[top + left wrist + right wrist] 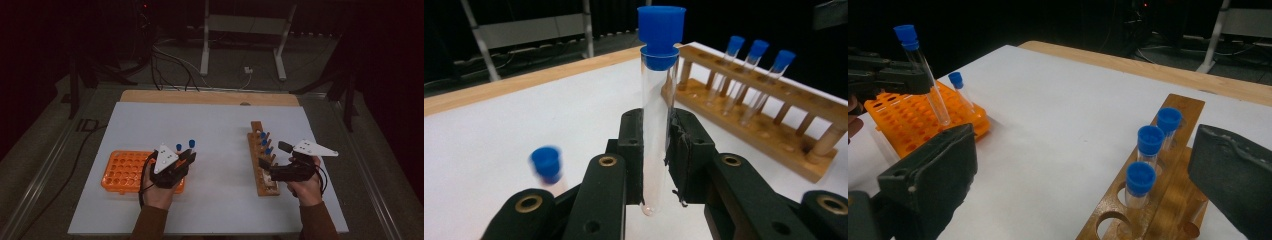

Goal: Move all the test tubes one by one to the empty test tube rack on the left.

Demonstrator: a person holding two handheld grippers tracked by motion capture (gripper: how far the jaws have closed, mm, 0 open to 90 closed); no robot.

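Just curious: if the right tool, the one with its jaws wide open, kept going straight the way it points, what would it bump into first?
Probably the wooden rack, or its nearest blue-capped tube, right ahead between the right tool's open jaws; depth is hard to judge.

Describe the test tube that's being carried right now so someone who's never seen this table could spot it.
Start at the orange rack on the left of the white table. Just past its right end, the left gripper is shut on a clear test tube with a blue cap. Unlike the tube standing in the orange rack and the three in the wooden rack, it sits in no rack.
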